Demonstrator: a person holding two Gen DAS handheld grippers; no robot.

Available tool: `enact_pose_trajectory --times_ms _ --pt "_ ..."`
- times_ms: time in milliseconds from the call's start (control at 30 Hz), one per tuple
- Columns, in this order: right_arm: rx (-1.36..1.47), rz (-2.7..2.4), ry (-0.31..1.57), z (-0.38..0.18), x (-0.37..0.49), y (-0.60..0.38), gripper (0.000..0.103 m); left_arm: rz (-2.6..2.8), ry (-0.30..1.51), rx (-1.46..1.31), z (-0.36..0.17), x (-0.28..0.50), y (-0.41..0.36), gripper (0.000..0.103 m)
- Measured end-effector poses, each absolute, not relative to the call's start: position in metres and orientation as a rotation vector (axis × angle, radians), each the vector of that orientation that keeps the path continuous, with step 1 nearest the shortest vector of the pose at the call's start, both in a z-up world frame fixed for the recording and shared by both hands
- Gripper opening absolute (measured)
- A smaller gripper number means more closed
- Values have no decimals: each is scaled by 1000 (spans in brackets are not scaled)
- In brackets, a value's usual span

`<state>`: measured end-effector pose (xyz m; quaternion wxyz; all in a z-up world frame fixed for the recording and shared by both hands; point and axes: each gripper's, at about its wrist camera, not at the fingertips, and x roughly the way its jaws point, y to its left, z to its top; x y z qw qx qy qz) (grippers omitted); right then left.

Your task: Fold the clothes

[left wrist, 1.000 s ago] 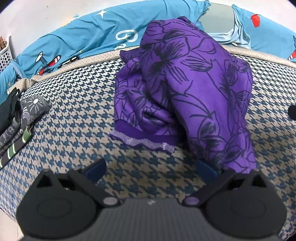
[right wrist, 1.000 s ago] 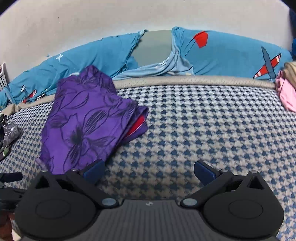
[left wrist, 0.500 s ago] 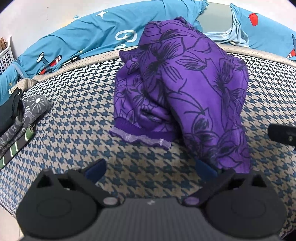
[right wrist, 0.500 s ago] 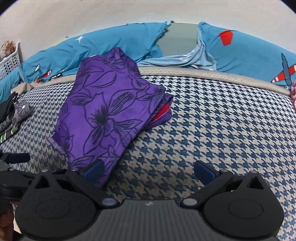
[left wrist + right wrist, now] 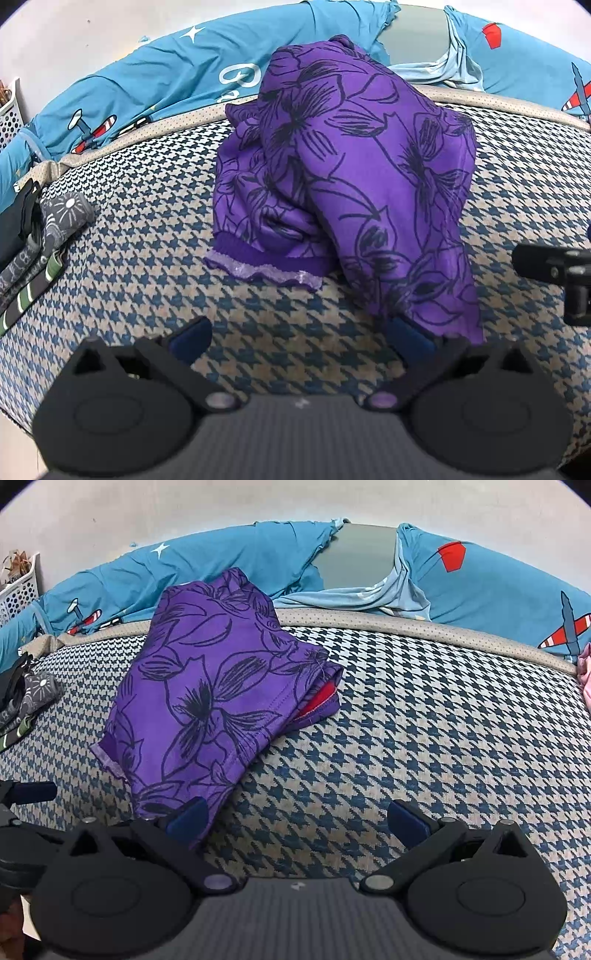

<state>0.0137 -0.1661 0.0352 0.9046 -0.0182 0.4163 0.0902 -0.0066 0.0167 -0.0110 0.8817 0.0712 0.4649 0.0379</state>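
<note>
1. The purple floral garment (image 5: pixel 369 177) lies folded on my houndstooth bed cover (image 5: pixel 147 206), with a red lining (image 5: pixel 320 698) peeking from its right edge.
2. My left gripper (image 5: pixel 297 338) is wide open, holding nothing; its right finger touches the garment's near corner.
3. My right gripper (image 5: pixel 297 818) is equally open and empty, left finger against the hem.
4. Blue airplane-print bedding (image 5: pixel 240 557) bunches behind.

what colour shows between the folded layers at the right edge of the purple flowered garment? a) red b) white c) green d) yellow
a: in the right wrist view a red strip peeks out between the layers of the purple flowered garment, on the side facing the bare houndstooth surface.
</note>
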Motion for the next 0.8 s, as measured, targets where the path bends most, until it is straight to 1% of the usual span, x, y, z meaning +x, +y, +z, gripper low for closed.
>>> enact_pose_trajectory --times_ms 800 --pt "-33 163 860 34 14 -174 103 33 969 160 -16 -13 4 103"
